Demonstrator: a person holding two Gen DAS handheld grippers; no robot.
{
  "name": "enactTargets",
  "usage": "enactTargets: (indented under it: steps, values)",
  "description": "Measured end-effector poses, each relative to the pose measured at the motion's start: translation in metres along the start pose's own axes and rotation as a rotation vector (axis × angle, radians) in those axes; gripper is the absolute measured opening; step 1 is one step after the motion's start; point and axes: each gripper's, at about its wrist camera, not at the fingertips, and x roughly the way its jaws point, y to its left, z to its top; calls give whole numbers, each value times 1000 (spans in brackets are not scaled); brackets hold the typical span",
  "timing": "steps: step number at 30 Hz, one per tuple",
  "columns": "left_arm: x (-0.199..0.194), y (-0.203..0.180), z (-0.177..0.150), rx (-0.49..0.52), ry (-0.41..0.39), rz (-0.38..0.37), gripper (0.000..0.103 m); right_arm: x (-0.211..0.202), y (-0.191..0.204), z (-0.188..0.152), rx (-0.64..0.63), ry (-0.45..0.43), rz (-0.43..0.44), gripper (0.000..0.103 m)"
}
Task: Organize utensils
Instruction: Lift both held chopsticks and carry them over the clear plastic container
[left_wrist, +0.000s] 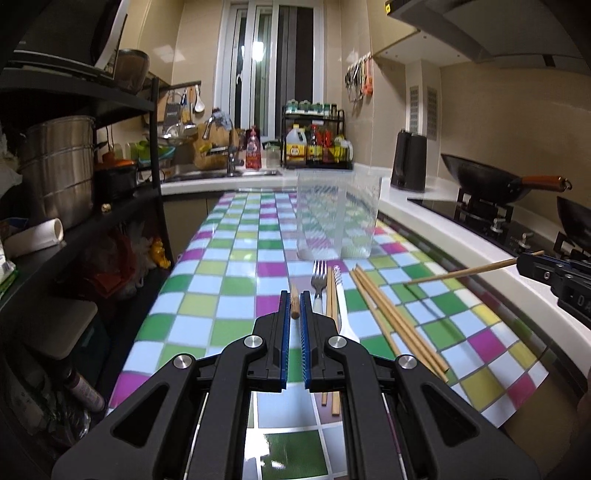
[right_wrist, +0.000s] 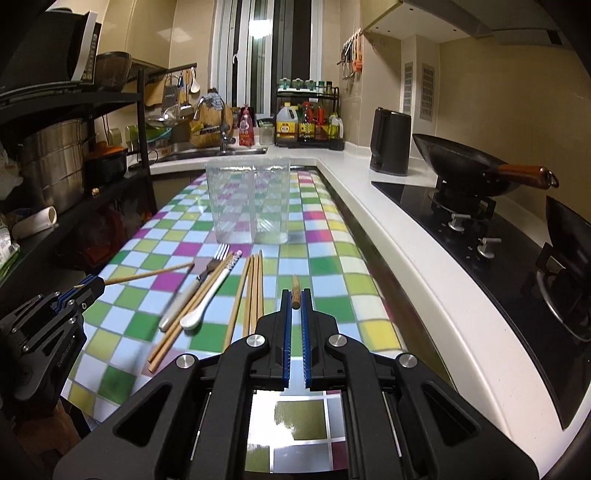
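Each tool clamps chopstick above cloth; right edge bare.

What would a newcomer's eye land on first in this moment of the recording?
Probably the bright checkered cloth covering the counter, with a clear plastic container standing empty at its far end. Next, each gripper, left gripper and right gripper, shut on a single wooden chopstick held above the cloth. Between them lie loose chopsticks, a fork and a white spoon, still unsorted.
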Motion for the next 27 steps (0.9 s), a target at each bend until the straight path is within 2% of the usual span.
enactTargets:
  steps: [5,12,19,27]
  values:
    - [-11,-1,14,9,-59,-8,5,-2,-3,16,9,-44,23,5]
    - [-12,-6,36,34,-86,-16,5,5,-9,41,28,-91,62,5]
    - [-3,-1,63,19,-75,-30,5,9,-13,70,21,-125,85,5]
    - [22,12,101,7,-19,-51,5,22,-14,103,0,-131,111,5]
